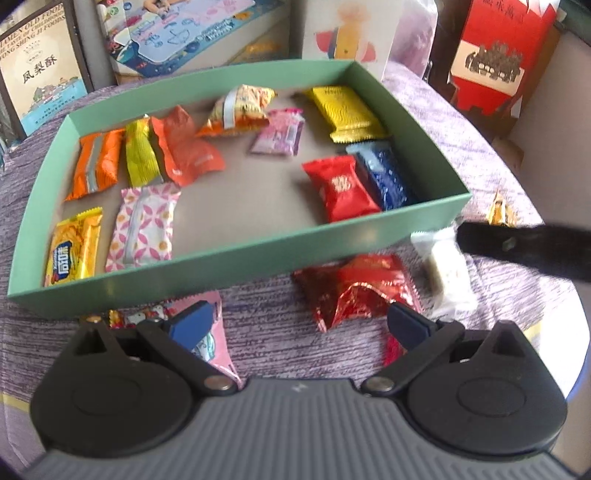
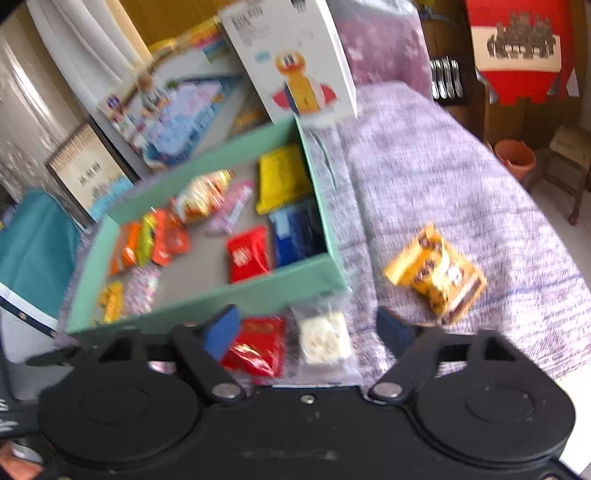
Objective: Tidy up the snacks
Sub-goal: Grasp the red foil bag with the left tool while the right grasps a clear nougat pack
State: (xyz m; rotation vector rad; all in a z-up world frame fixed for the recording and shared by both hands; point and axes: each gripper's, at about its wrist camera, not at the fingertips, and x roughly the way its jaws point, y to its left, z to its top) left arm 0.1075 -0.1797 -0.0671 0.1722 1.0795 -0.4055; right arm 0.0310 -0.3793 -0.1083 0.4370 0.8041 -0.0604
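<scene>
A green box (image 1: 236, 258) (image 2: 207, 295) on the purple cloth holds several wrapped snacks. In front of it lie a red foil packet (image 1: 354, 288) (image 2: 258, 343), a clear pack with a white snack (image 1: 447, 269) (image 2: 323, 338), and a pink packet (image 1: 207, 332). A yellow-brown packet (image 2: 436, 273) (image 1: 498, 214) lies to the right. My left gripper (image 1: 299, 325) is open and empty, just short of the red packet. My right gripper (image 2: 310, 328) is open and empty, with the white snack and red packet between its fingers. Its arm (image 1: 524, 247) shows in the left wrist view.
Cartons and picture boxes (image 1: 177, 33) stand behind the green box. A white box (image 2: 295, 62) leans at its far right corner. A red paper bag (image 2: 517, 48) stands at the back right. The cloth's right edge (image 2: 554, 295) drops to the floor.
</scene>
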